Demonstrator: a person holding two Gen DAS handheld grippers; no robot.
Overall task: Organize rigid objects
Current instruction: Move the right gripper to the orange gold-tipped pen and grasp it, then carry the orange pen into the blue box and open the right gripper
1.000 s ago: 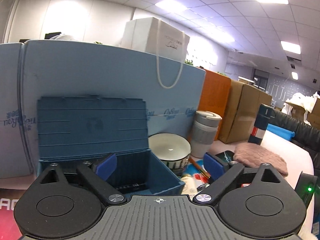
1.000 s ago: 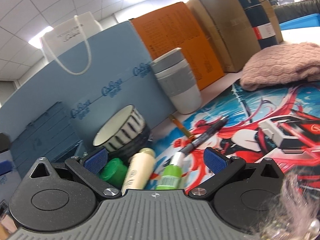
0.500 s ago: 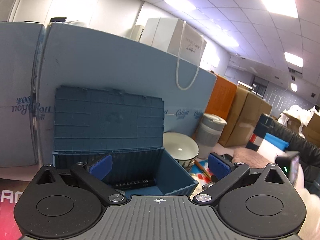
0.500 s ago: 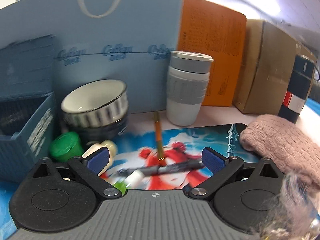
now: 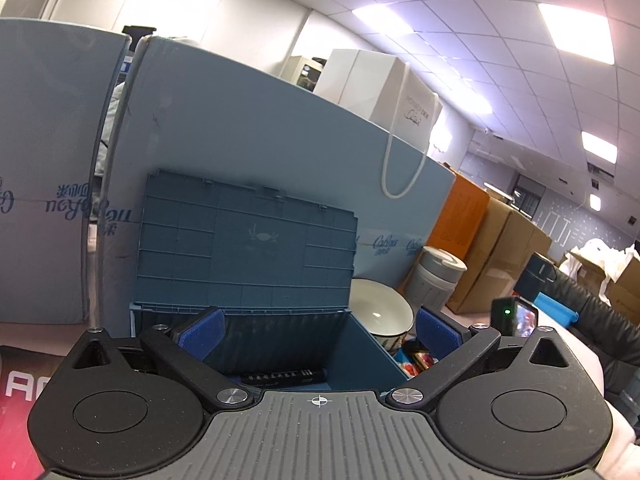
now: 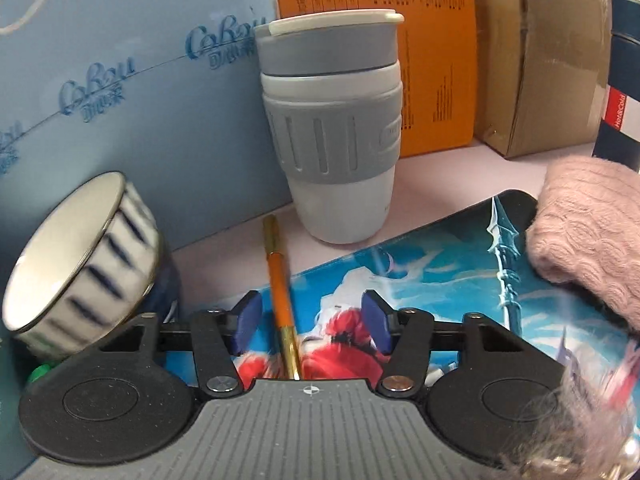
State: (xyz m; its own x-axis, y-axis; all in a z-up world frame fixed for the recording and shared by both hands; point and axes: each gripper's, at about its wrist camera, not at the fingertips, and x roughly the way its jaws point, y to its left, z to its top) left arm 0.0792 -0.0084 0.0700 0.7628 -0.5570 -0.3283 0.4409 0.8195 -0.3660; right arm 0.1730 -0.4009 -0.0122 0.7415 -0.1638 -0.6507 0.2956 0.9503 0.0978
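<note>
My left gripper (image 5: 318,332) stands wide open in front of the open blue storage box (image 5: 248,248), whose lid leans back against the foam board. A black item (image 5: 280,376) lies inside the box. My right gripper (image 6: 311,320) hangs low over the printed mat (image 6: 440,276). Its jaws are closing around a thin orange pen (image 6: 280,280). The pen lies between the blue pads (image 6: 246,320), nearer the left one, and neither pad presses on it. A striped bowl (image 6: 80,256) sits to the left, and a grey lidded cup (image 6: 332,120) stands just beyond the pen.
A pink knitted cloth (image 6: 588,232) lies on the mat at the right. A green cap (image 6: 40,372) shows under the bowl. Blue foam board (image 6: 140,80), an orange box (image 6: 436,40), a cardboard box (image 6: 540,60) and a dark flask (image 6: 624,80) close off the back.
My right gripper has swung forward and right from the bottles to the orange pen, and its jaws have narrowed around it. My left gripper has shifted and rolled a little, staying open before the box.
</note>
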